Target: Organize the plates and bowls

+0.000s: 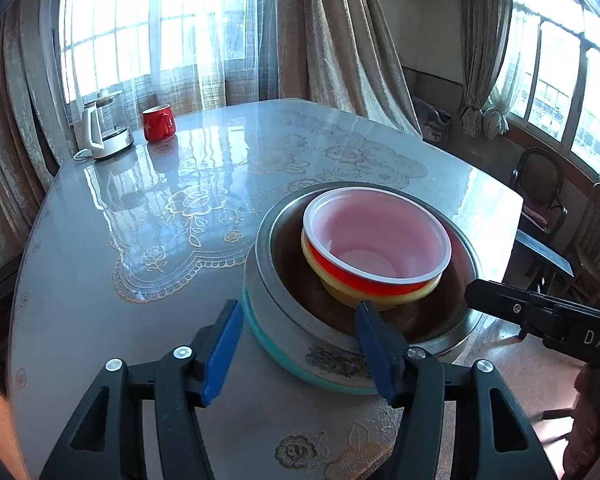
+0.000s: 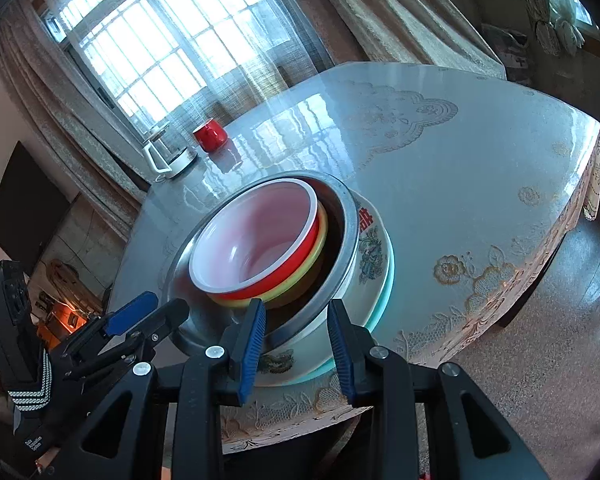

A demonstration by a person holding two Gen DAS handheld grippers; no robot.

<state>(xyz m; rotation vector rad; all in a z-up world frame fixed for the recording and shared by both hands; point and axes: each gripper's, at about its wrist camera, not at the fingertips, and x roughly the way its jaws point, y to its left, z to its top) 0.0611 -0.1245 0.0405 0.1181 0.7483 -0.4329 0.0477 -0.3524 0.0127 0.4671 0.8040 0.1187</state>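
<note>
Near the table's front edge stands a nested stack: a red bowl (image 1: 342, 270) with a white inside, in a yellow bowl (image 1: 340, 289), in a steel bowl (image 1: 269, 256), in a white flowered bowl (image 1: 332, 360), on a teal plate (image 1: 260, 336). My left gripper (image 1: 298, 308) is open and straddles the stack's near rim. One pad is inside the steel bowl; the other stands clear of the outer wall. My right gripper (image 2: 296, 308) is shut on the rims of the steel bowl (image 2: 342, 240) and the flowered bowl (image 2: 370, 256).
A red mug (image 1: 158, 122) and a white kettle (image 1: 100, 132) stand at the far left of the glossy lace-covered table (image 1: 140, 220). Dark chairs (image 1: 540, 184) stand beyond the table's right edge. Curtained windows lie behind.
</note>
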